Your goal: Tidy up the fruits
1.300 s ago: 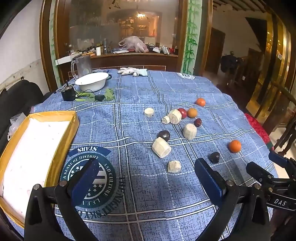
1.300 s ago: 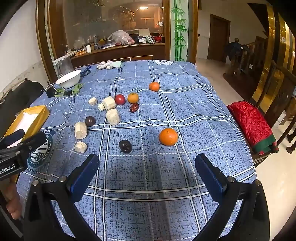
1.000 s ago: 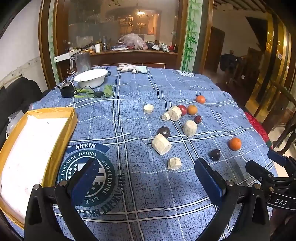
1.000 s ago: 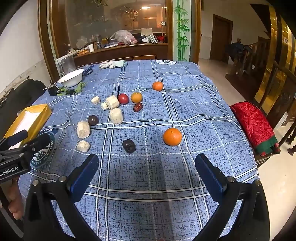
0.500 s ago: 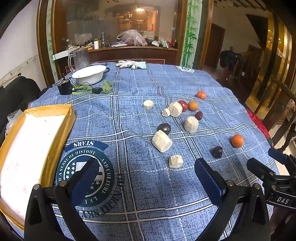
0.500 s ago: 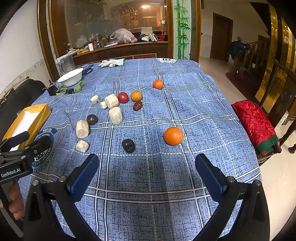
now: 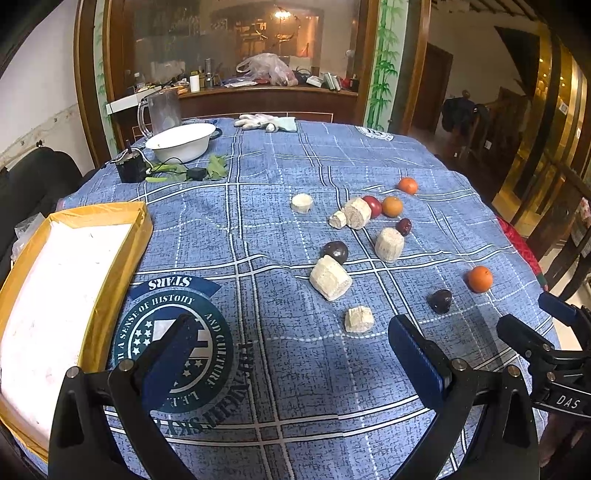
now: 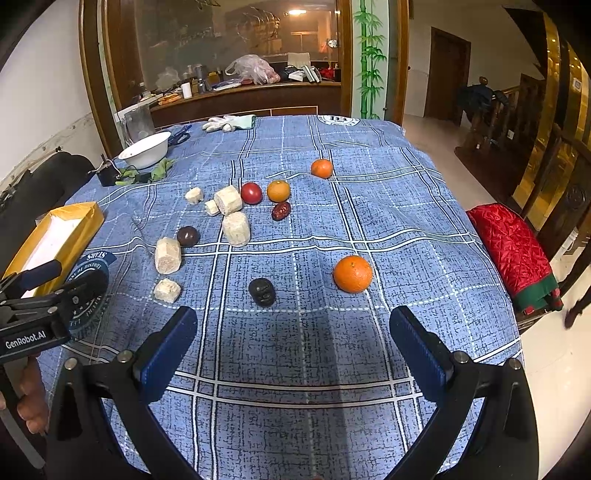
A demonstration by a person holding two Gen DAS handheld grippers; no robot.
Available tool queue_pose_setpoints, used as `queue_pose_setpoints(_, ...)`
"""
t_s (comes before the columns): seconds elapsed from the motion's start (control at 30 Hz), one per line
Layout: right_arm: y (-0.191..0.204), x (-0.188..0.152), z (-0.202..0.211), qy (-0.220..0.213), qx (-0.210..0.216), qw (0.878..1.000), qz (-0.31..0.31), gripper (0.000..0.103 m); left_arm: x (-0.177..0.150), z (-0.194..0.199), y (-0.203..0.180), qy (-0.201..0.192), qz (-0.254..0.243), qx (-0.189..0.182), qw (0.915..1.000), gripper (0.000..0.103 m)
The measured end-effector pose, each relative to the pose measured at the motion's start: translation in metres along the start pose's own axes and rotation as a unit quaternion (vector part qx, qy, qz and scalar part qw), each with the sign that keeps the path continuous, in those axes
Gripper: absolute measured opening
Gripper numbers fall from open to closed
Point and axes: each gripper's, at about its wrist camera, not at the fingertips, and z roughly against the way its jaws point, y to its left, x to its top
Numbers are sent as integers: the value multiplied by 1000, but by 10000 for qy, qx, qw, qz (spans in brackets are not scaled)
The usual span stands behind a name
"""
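Plainly nothing is gathered yet: the shallow yellow cardboard tray (image 7: 110, 258) lies bare at left, pale cut chunks (image 7: 330, 277), dark fruits (image 8: 262, 291) and a large orange (image 8: 352, 274) scatter the blue-checked surface (image 8: 332, 229), so both wide-open, empty claws, left claw (image 7: 295, 354) and right claw (image 8: 295, 347), must first reach a fruit.

Dim warm indoor light — a ceiling lamp (image 7: 281, 14) glows behind the glass. Broad soft shadows fall on the cloth (image 8: 388, 206) nearest the camera. Fisheye bending with black corners; the room beyond the cloth is soft — gold glare at right.
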Motion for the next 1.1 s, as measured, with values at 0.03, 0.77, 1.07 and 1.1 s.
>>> queue_pose_setpoints(0.03, 0, -1, 0, -7, -10, 10000, 4, 103, 0, 0, 2, 3, 21, 5, 10000, 102)
queue_pose_setpoints(0.77, 11, 7, -87, 857, 574, 9945, 197, 48, -5, -34, 6, 405, -301, 211, 9985, 102)
queue_pose_setpoints(1.07, -2, 8, -81, 718, 651, 9950, 221, 21, -3, -59, -47, 664, -987, -180, 9927, 62)
queue_pose_setpoints(1.1, -7, 7, -79, 700, 670, 9952, 164, 21, -2, -65, -50, 739, -1000, -201, 9920, 53)
